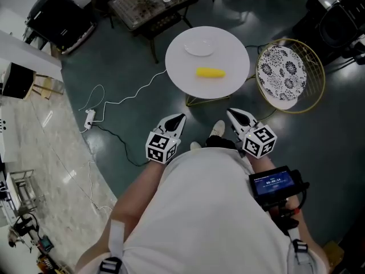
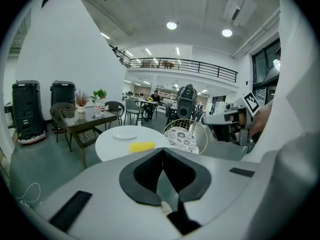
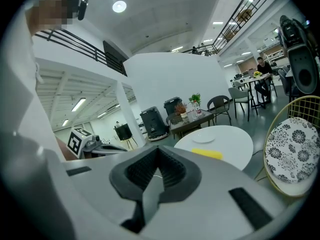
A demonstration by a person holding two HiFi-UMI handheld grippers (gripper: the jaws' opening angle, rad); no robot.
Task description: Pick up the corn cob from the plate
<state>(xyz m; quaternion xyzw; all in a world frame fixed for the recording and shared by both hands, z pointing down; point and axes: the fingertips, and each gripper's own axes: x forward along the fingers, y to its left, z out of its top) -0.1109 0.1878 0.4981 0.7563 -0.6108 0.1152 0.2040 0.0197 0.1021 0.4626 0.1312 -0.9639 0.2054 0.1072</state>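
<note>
In the head view, the corn cob (image 1: 210,72) lies on the bare round worktop (image 1: 178,61), near the small plate (image 1: 200,45) but not on it. My left claw (image 1: 180,117) and right claw (image 1: 231,113) are well short of it.

In the left gripper view, the jaws are pressed together with nothing between them.

The right gripper view shows the same, with the cob ahead.

I judge the cob light, stiff and likely to roll, so I'd pinch it across its middle.
</note>
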